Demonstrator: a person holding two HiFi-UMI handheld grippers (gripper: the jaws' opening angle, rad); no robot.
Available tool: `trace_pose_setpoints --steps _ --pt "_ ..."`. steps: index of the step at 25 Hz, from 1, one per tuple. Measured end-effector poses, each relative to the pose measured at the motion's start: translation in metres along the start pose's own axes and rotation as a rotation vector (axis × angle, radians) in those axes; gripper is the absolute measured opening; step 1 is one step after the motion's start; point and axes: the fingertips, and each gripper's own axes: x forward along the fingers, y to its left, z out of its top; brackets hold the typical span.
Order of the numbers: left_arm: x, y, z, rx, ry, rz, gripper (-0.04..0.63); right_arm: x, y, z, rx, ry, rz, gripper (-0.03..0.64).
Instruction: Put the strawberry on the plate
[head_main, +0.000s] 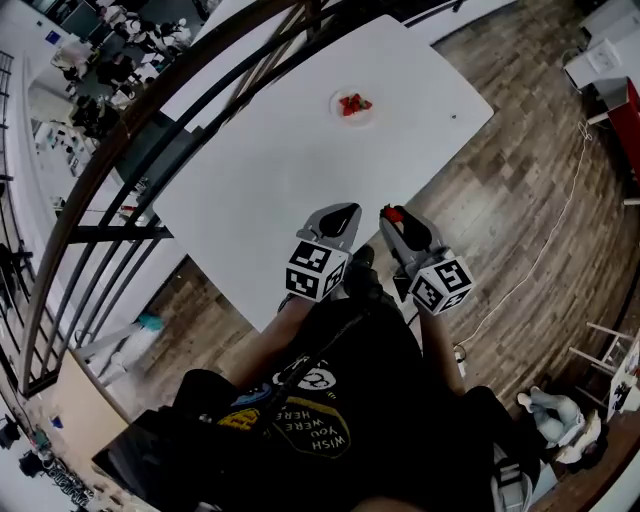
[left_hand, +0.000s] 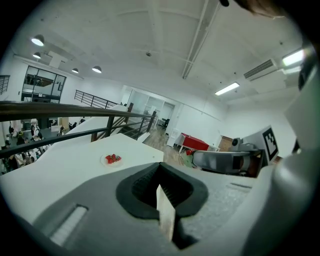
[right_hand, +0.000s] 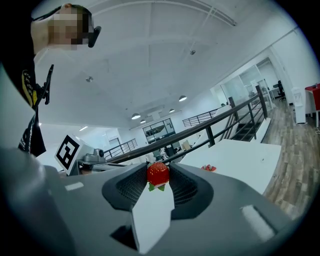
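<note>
A small white plate (head_main: 340, 96) with a few red strawberries on it lies near the far end of the white table (head_main: 270, 190). Both grippers hover close to my body over the table's near edge, well short of the plate. My right gripper (head_main: 392, 214) is shut on a red strawberry (head_main: 395, 213); in the right gripper view the strawberry (right_hand: 158, 174) sits pinched at the jaw tips of the right gripper (right_hand: 158, 176), with the plate (right_hand: 208, 168) far ahead. My left gripper (head_main: 345, 212) is shut with nothing in it; in its own view the left gripper (left_hand: 159, 182) points toward the plate (left_hand: 112, 159).
A dark metal railing (head_main: 150, 110) runs along the table's left side. Wooden floor (head_main: 520, 200) lies to the right, with a thin cable (head_main: 545, 250) across it and a red cabinet (head_main: 630, 120) at the far right. A small dark speck (head_main: 452, 116) marks the table's right corner.
</note>
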Motion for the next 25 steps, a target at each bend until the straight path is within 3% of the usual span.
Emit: trace_pose_setpoints --steps 15,25 --pt "0.083 -0.004 0.026 -0.001 0.003 0.144 0.000 0.018 -0.083 0.025 -0.015 0.062 0.172 0.141" --pt "0.095 0.045 0.037 -0.033 -0.013 0.151 0.000 0.062 -0.095 0.031 -0.038 0.085 0.149 0.141"
